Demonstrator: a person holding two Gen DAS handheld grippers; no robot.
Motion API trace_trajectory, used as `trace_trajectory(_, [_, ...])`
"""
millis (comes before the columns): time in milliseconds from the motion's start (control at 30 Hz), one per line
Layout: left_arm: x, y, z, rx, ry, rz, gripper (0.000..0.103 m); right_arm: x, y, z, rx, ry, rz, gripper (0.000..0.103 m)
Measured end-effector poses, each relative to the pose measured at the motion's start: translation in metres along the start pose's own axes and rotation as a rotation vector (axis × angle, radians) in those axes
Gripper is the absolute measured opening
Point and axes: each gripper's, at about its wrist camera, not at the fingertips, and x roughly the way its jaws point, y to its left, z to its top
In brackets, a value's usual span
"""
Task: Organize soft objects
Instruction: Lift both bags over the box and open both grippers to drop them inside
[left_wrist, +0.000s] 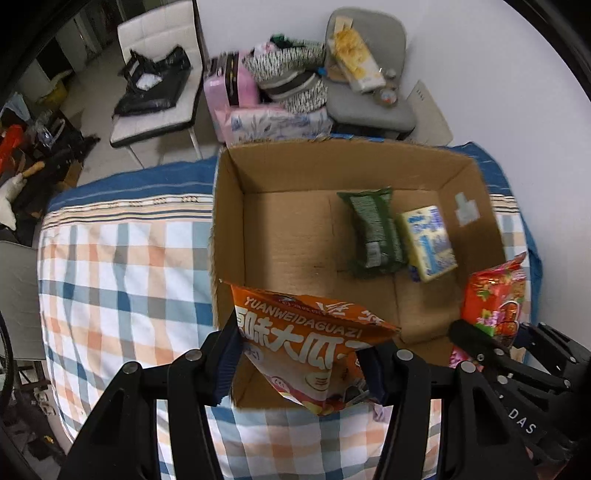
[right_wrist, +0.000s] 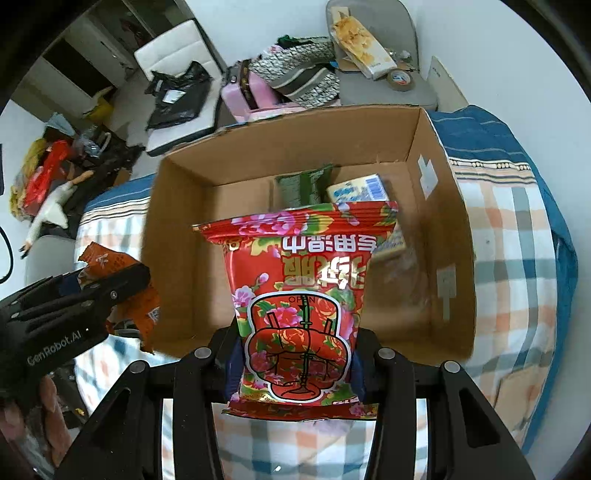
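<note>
My left gripper (left_wrist: 299, 365) is shut on an orange snack bag (left_wrist: 310, 339), held over the near left corner of an open cardboard box (left_wrist: 229, 229). My right gripper (right_wrist: 293, 363) is shut on a red flowered packet (right_wrist: 299, 288), held over the near edge of the same box (right_wrist: 177, 229). Inside the box lie a green packet (left_wrist: 373, 232) and a yellow-blue packet (left_wrist: 428, 242). In the right wrist view they show as the green packet (right_wrist: 303, 186) and the yellow-blue packet (right_wrist: 360, 190), partly hidden behind the red packet. The red packet (left_wrist: 495, 299) and right gripper (left_wrist: 491, 345) show at the right of the left wrist view. The orange bag (right_wrist: 122, 273) shows at the left of the right wrist view.
The box stands on a bed with a checked cover (left_wrist: 122, 266). Beyond the bed stand a white chair (left_wrist: 159, 74) with a black bag, a pink case (left_wrist: 229, 88) with clothes, and a grey chair (left_wrist: 373, 92) with a yellow box.
</note>
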Motion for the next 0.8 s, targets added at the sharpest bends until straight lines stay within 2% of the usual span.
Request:
trace_trajectory(100, [0.032,0.006,0.018,-0.021,0.082,-0.012,0.053,0.025,-0.004,0.015,0.005,0.041,-0.014,0.048])
trace_trajectory(300, [0.08,0.011,0.049,-0.046,0.194,-0.021,0.053,0.076,-0.005,0.027,-0.004,0.143,-0.044,0.048])
trace_trajectory(667, [0.127,0.01,0.092,-0.021,0.304,0.033,0.054,0.135,-0.019,0.031,0.013,0.353,-0.109,0.049])
trace_trajectory(700, [0.128,0.011,0.093,-0.03,0.313,0.031,0.054,0.136,-0.021,0.031,0.016,0.353,-0.11,0.053])
trace_trajectory(800, [0.126,0.012,0.097,-0.04,0.319,0.009,0.059,0.135,-0.021,0.032,0.014,0.338,-0.121,0.078])
